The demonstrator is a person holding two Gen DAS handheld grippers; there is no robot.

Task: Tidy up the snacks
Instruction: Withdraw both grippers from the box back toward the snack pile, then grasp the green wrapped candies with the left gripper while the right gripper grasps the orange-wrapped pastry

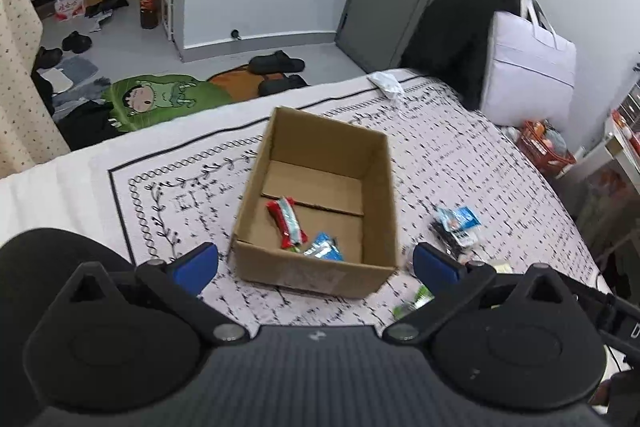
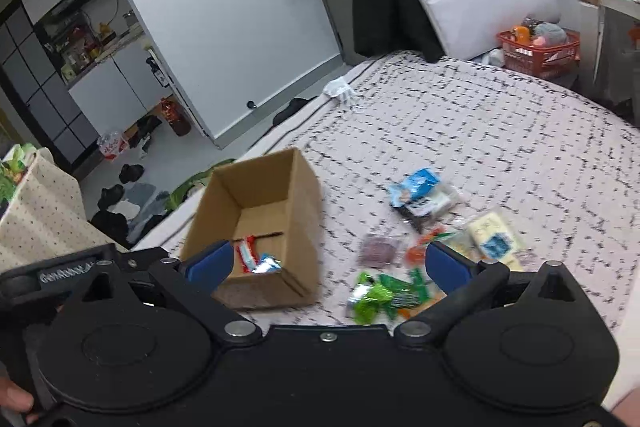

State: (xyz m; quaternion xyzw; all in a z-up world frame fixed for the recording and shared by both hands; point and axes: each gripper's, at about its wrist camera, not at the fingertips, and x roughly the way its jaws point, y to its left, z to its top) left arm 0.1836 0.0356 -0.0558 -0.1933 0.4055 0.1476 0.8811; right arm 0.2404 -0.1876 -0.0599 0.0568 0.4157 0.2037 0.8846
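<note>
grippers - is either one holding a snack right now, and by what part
Nothing is held. The left gripper and right gripper both stand wide open with no snack between their fingers.

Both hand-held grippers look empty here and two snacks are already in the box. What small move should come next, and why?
Probably lower the right hand-held gripper onto the green packets just ahead of it. Its jaws stand open with nothing between them, and those packets lie on the bed beside the cardboard box, the nearest loose snacks. The left hand-held gripper is open too, facing the box.

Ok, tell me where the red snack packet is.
The red snack packet lies inside the cardboard box on its floor, just left of the blue packet, in the left wrist view.
</note>
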